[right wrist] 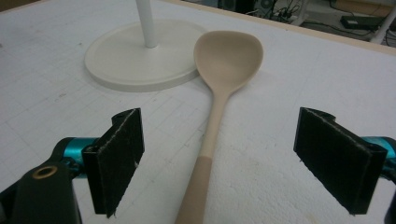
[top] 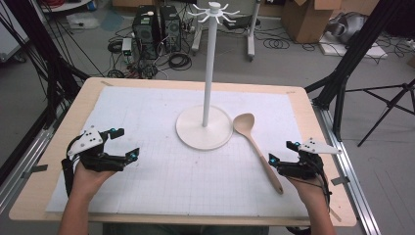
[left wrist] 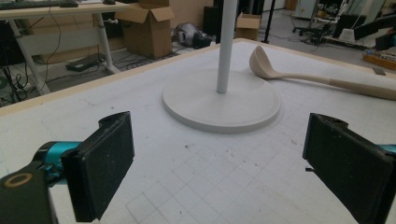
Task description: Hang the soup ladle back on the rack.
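Counting one spoon (top: 256, 146), one stand (top: 204, 126)

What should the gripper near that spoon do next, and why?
Probably lower the right hand-held gripper and close on the spoon handle: its jaws stand open on either side of the handle, which lies flat on the table beside the stand.

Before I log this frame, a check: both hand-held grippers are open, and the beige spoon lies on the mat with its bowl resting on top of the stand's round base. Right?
Not quite. The right gripper view shows the spoon with its bowl on the mat beside the stand's round base, not on top. The left hand-held gripper and the right hand-held gripper are open.
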{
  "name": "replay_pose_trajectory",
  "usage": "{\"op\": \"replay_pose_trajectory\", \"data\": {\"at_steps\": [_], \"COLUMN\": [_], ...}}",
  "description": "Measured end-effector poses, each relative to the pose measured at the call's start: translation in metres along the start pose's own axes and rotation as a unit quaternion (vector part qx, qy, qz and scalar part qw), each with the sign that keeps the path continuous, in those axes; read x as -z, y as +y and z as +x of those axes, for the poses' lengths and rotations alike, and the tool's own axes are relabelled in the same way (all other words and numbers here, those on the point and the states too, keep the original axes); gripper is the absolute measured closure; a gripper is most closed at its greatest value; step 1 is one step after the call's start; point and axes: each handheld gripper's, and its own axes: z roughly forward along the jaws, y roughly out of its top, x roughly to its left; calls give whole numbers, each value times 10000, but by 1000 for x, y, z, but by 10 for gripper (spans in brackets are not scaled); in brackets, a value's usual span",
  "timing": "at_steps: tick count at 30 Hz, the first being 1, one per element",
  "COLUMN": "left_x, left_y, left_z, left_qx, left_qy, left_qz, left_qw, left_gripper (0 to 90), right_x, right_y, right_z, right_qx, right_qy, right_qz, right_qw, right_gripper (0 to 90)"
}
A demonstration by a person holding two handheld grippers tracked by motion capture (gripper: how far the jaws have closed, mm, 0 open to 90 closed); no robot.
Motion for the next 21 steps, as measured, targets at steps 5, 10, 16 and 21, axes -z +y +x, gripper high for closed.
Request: {"op": "replay_pose_trajectory", "data": {"at_steps": [5, 10, 16, 21], "left_x": [2, 3, 7, 7], "left_y": [0, 1, 3, 1], "left_z": [-1, -6, -8, -6], "left_qx": [-39, -65, -57, -40], "left_qy": [20, 1, 27, 19], "left_qz": [56, 56, 49, 73], "left_qw": [10000, 10000, 10000, 10000], "left_gripper": [94, 94, 94, 94], "right_x": [-2, -1, -11, -33], "right_y": [2, 2, 5, 10], "right_z": [1, 0, -1, -2], "right_qx": [40, 21, 10, 20], "right_qy": [16, 3, 46, 65], "right_qz": [15, 21, 157, 394], "right_qw": [10000, 10000, 9999, 9992], "right_gripper": [150, 150, 150, 150]}}
